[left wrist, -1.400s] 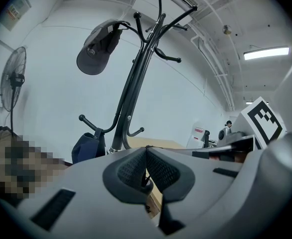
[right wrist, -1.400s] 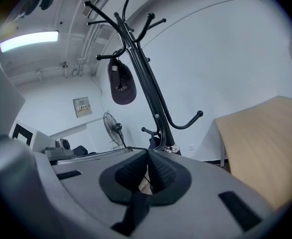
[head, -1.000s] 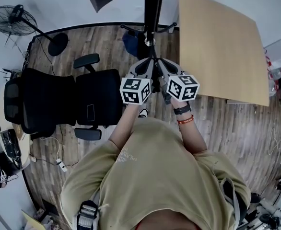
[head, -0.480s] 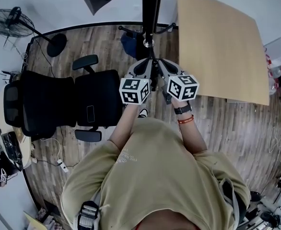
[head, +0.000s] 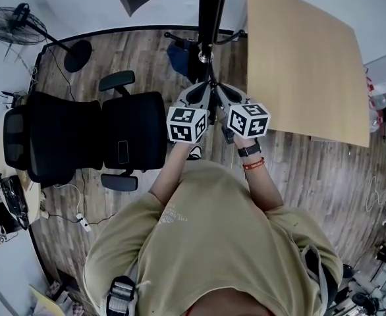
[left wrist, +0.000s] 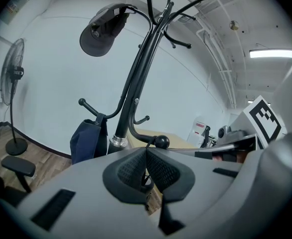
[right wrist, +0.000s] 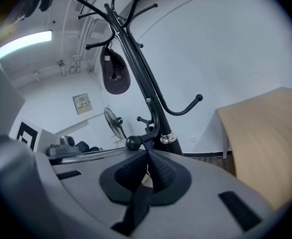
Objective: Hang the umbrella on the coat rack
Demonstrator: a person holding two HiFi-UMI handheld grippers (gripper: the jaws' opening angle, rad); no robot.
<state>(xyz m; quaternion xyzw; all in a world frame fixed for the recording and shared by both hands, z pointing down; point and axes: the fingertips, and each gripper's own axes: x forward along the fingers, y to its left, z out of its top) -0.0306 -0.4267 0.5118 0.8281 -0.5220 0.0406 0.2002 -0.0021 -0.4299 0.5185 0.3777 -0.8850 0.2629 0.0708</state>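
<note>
The black coat rack [head: 209, 12] rises right in front of me. Both grippers are held close together at one of its low hooks. My left gripper [head: 199, 94] [left wrist: 146, 166] is shut on a thin dark strap [left wrist: 148, 146] that runs up to the hook's ball end [left wrist: 161, 142]. My right gripper [head: 224, 94] [right wrist: 148, 166] is shut as well, and a dark strap [right wrist: 138, 203] hangs down out of its pads below the same ball end [right wrist: 132, 143]. The umbrella's body is hidden under the grippers.
A dark cap [left wrist: 102, 31] [right wrist: 115, 76] hangs on an upper hook. Something of navy cloth [left wrist: 88, 138] [head: 178, 58] hangs from another low hook. A black office chair [head: 81, 140] stands to the left, a wooden table [head: 305, 64] to the right, a fan [head: 15, 25] far left.
Almost nothing: both grippers stay shut at the hook, and only the head view has shifted slightly.
</note>
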